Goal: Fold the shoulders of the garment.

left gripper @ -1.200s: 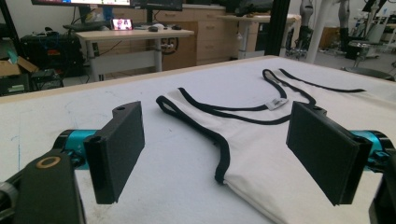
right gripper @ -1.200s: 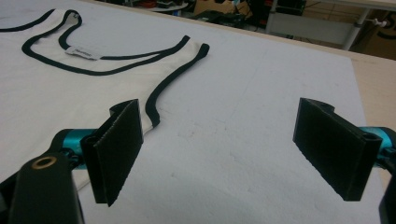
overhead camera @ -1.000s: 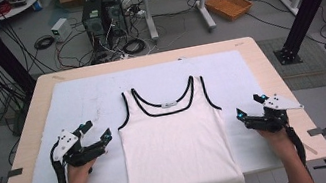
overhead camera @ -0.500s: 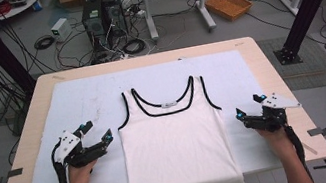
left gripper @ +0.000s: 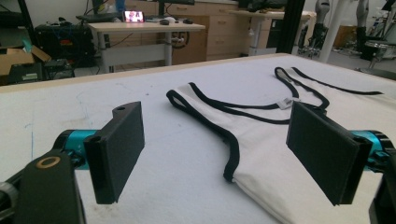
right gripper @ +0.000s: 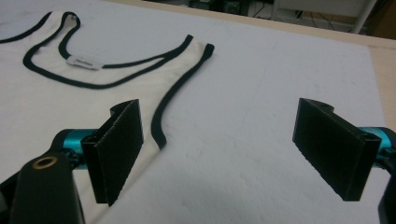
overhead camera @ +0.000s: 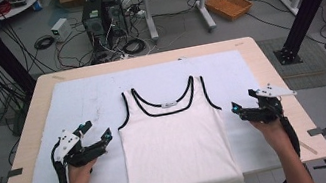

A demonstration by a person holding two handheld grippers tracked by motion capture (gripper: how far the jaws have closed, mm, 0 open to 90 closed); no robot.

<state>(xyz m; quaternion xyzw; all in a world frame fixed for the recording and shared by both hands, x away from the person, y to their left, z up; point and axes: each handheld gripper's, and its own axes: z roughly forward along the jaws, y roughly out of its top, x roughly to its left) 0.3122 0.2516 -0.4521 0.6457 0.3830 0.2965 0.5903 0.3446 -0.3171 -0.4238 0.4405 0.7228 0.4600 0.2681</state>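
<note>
**Two open grippers flanking a flat tank top**

Two grippers are hovering beside the white tank top, which is lying flat mid-table. Left gripper is gaping, empty; its own view is revealing the armhole trim. Right gripper is likewise spread, empty. Cables are littering the floor beyond.

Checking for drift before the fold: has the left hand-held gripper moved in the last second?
No. The left hand-held gripper sits at the same spot beside the tank top, jaws open.
</note>
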